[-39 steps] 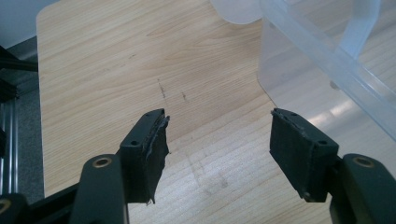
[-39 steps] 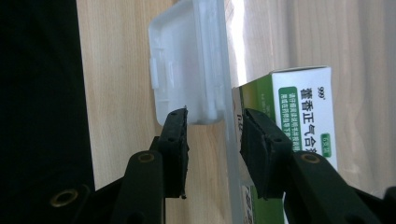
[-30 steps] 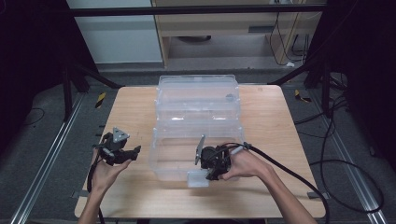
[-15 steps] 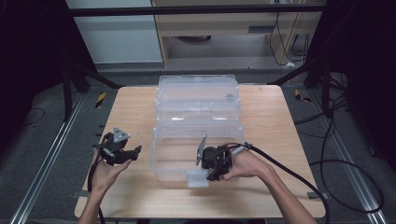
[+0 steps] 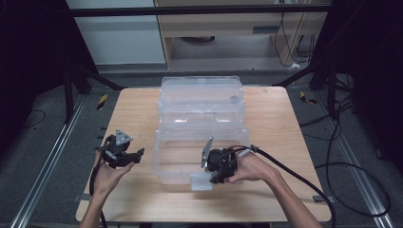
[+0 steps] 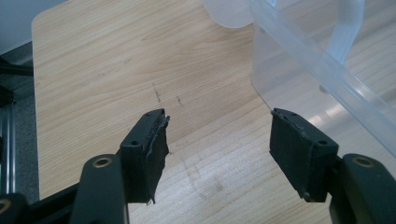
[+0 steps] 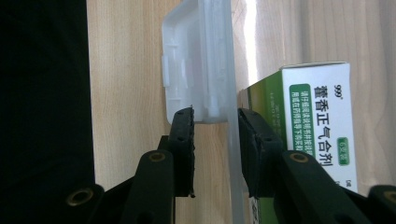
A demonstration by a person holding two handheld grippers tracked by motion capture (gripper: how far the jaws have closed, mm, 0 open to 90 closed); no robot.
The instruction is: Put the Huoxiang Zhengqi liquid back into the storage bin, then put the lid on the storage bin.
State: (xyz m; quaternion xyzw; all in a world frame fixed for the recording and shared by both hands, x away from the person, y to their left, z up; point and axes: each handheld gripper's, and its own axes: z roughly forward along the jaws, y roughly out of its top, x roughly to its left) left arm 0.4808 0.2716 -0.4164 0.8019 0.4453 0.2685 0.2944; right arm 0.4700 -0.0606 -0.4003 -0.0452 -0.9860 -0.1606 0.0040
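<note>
High view: two clear plastic bins (image 5: 202, 102) on the desk (image 5: 138, 109), one behind the other. Right hand-held gripper (image 5: 219, 176) sits at the near bin's (image 5: 180, 156) front latch (image 5: 201, 182), likely to work it. Left hand-held gripper (image 5: 127, 159) waits apart, left of that bin.

Left gripper view: left jaws wide, nothing between; bin wall just right of them.

Right gripper view: jaws have just been closing, straddling latch (image 7: 198, 65) and bin wall; pad contact unclear. One green-white medicine box (image 7: 317, 126) inside, right of the jaws.
</note>
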